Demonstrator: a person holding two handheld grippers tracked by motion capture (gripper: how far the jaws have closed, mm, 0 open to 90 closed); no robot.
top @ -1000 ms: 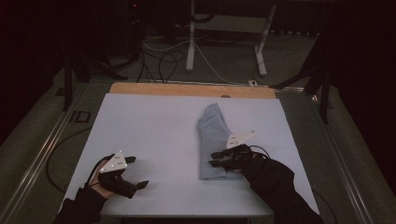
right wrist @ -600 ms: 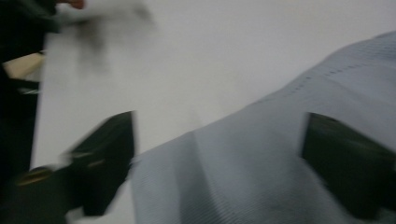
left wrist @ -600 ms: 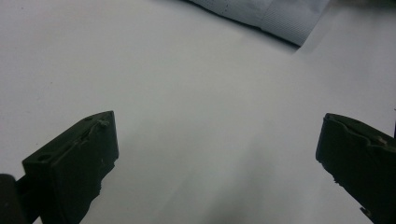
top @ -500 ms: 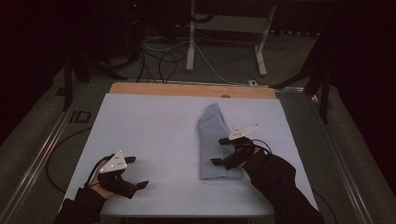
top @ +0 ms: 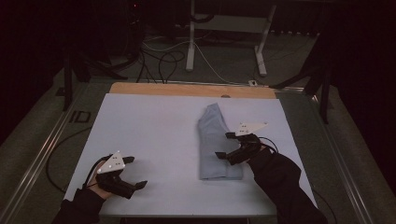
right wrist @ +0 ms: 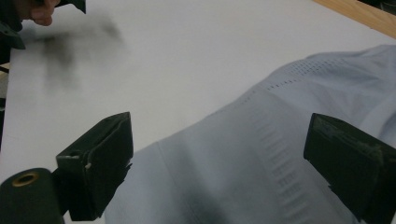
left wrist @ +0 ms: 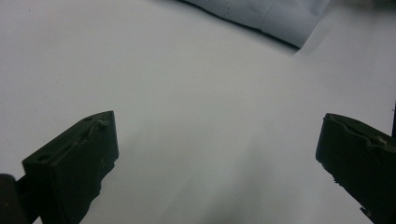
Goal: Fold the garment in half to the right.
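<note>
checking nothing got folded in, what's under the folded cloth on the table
The folded cloth lies flat on the white sheet covering the table, with no visible bulge. What its layers cover cannot be seen. The right gripper hovers open above it.

A lab or test room is suggested. A table (top: 154, 116) covered in plain white sheet is flanked by metal rails (top: 42, 154) along its side edges. Beyond its far edge, loose cables (top: 159, 58) are strewn on a carpeted floor beside a white stand's legs (top: 191, 42).
</note>
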